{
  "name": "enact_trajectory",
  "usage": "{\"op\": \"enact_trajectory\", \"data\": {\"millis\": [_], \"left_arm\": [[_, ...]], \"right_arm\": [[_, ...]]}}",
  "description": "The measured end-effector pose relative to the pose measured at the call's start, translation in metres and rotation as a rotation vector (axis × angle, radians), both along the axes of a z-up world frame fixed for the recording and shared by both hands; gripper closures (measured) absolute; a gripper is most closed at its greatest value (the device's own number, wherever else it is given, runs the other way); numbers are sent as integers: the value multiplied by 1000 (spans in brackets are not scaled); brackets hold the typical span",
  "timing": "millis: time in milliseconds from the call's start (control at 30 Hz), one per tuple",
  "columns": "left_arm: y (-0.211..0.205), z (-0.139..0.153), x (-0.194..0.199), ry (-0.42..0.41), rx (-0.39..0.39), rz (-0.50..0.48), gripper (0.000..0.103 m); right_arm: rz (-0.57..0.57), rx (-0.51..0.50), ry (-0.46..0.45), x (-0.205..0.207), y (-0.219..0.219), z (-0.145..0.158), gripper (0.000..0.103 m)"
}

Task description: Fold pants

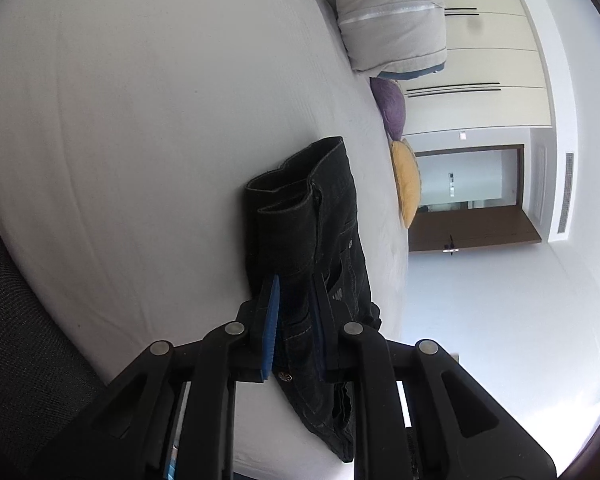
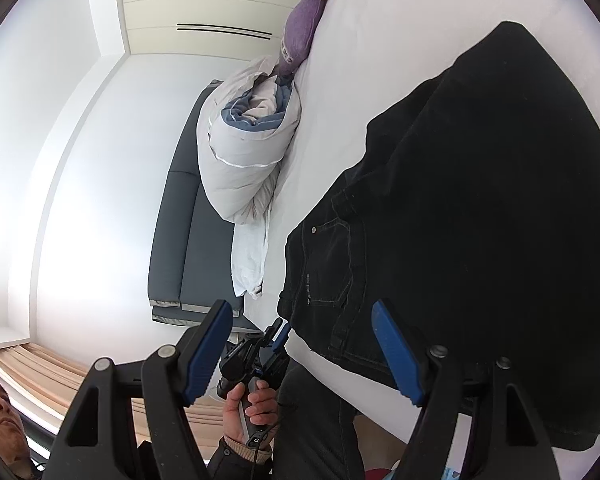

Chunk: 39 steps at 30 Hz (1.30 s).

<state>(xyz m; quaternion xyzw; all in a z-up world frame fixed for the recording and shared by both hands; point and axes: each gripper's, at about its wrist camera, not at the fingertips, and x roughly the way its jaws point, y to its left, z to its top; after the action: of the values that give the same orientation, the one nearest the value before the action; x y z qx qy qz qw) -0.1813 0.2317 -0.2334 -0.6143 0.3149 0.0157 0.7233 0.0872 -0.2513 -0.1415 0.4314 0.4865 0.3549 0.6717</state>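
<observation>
Black denim pants (image 1: 324,208) lie folded on the white bed (image 1: 140,140), leg hems at the far end. My left gripper (image 1: 296,280) is shut on the near waist edge, with the fabric filling the gap between its blue pads (image 1: 274,320) and the metal button just behind them. In the right wrist view the pants (image 2: 480,200) spread wide across the sheet (image 2: 380,40). A hand (image 2: 256,404) holds the left gripper (image 2: 278,334) at their near corner. My right gripper (image 2: 302,308) stands open just above the pants' near edge, nothing between its fingers.
A rolled grey duvet (image 2: 244,152) lies along the bed's edge, with a purple pillow (image 2: 300,32) and a yellow pillow (image 1: 406,180) beyond it. A dark grey bench (image 2: 184,240) stands beside the bed. White wardrobe doors (image 1: 492,52) and a doorway (image 1: 468,184) fill the far wall.
</observation>
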Motion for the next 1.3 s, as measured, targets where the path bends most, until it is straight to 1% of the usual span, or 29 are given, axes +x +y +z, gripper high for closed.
{"op": "enact_trajectory", "data": {"millis": [33, 67, 100, 133, 200, 233, 300, 367, 433, 500, 567, 600, 667, 800, 867, 900, 967, 1133, 1167, 1300], "left_arm": [[0, -2, 1, 7, -5, 9, 54], [0, -3, -2, 3, -11, 24, 21], [0, -1, -4, -23, -11, 47, 16], [1, 2, -7, -27, 0, 50, 15], [-2, 4, 0, -16, 20, 16, 15], [-2, 6, -2, -11, 24, 6, 15], [-1, 6, 1, -34, 4, -11, 17], [-3, 8, 6, -39, -7, -20, 18], [-4, 4, 9, -46, -20, -31, 22], [-4, -3, 11, -48, -46, -21, 26], [-4, -9, 12, -53, -66, -13, 35], [-4, -11, 14, -57, -67, -15, 37], [-5, -16, 22, -57, -77, -17, 46], [-3, -28, 32, -63, -137, 26, 55], [-4, -30, 34, -65, -148, 36, 60], [-5, -30, 35, -67, -151, 37, 62], [-7, -29, 37, -66, -156, 33, 74], [-8, -26, 40, -56, -149, 40, 83], [-8, -22, 39, -57, -141, 39, 86], [-10, -9, 43, -71, -96, 29, 89]], "right_arm": [[-1, -2, 1, 0, 1, 0, 27], [-1, -4, 1, 0, 1, 0, 27], [-1, -7, 0, 0, 2, 0, 27], [-2, -9, -1, 0, 2, 1, 27], [-3, -11, -4, -1, 1, 1, 27], [-5, -13, -6, -1, 0, 2, 27], [-12, -15, -6, -1, -1, 2, 27], [-19, -15, -4, 0, -4, 1, 27], [-23, -17, -2, 0, -6, 0, 27], [-24, -16, 0, 0, -7, 0, 27], [-21, -11, -1, 1, -9, -1, 27], [-21, -7, 0, 1, -9, -2, 27], [-24, 0, 7, 3, -10, -4, 27], [-23, 12, 14, 9, -9, -6, 27], [-8, 9, 14, 12, -6, -7, 27], [-2, 5, 16, 14, -4, -7, 27], [11, 1, 23, 18, 0, -9, 27], [73, -38, 19, 34, 29, -6, 27], [88, -49, 18, 38, 36, -6, 27], [128, -63, 28, 53, 60, -15, 27]]}}
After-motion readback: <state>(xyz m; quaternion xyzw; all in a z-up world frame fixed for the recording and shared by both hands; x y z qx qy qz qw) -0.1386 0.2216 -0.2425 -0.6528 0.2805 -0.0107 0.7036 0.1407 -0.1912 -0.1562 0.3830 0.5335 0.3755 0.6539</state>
